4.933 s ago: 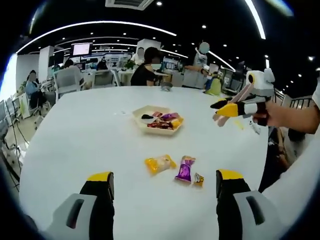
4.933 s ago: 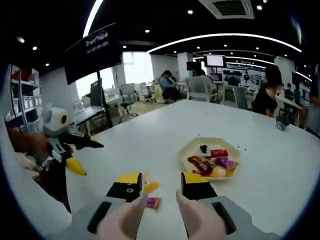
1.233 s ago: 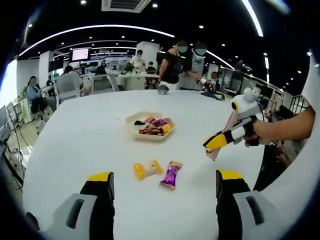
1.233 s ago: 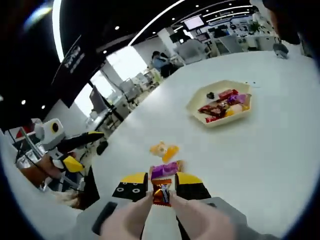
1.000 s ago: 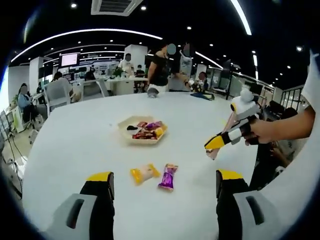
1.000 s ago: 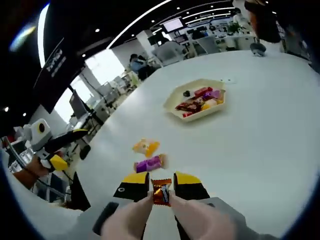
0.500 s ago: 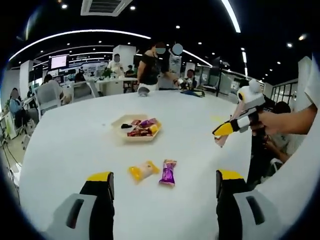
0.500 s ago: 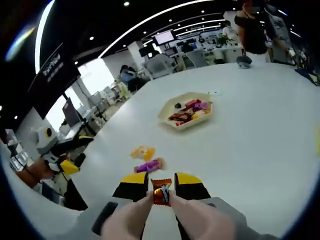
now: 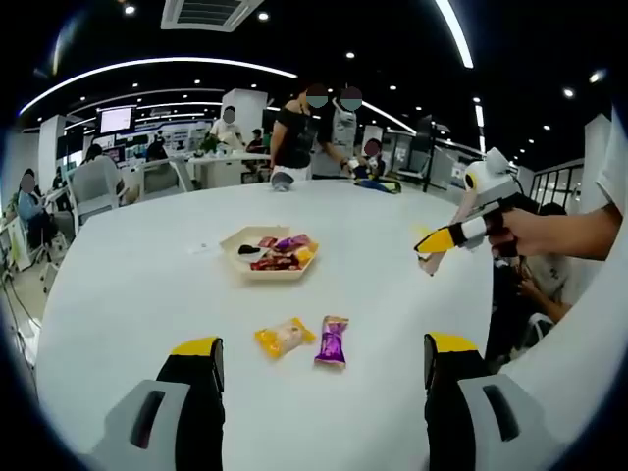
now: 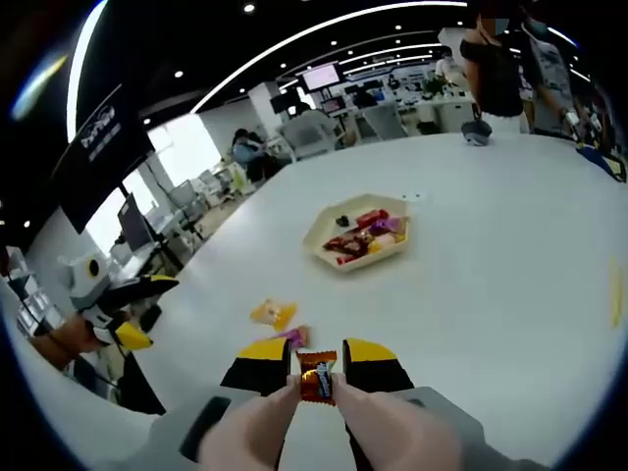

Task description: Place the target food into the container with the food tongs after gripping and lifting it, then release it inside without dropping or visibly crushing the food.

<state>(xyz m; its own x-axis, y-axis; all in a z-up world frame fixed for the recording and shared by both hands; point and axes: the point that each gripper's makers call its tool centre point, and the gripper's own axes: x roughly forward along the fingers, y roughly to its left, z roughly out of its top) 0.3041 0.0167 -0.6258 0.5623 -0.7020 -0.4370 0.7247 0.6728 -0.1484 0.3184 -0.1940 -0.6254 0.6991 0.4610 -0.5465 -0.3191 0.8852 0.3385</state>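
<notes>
Carry step in hand. My right gripper (image 10: 316, 366) has its jaws closed on the orange-wrapped candy (image 10: 317, 378), lifted clear of the white tabletop (image 10: 510, 255). My left gripper (image 9: 319, 358) hangs with jaws wide apart, nothing between them. The tray (image 10: 359, 235) of sweets lies well ahead. The next move calls for travel over its rim, then a gentle parting of the jaws. The yellow candy (image 9: 284, 337) and purple candy (image 9: 332, 340) lie loose. Since half a second ago the tray sits more nearly ahead of my right jaws; grip unchanged
</notes>
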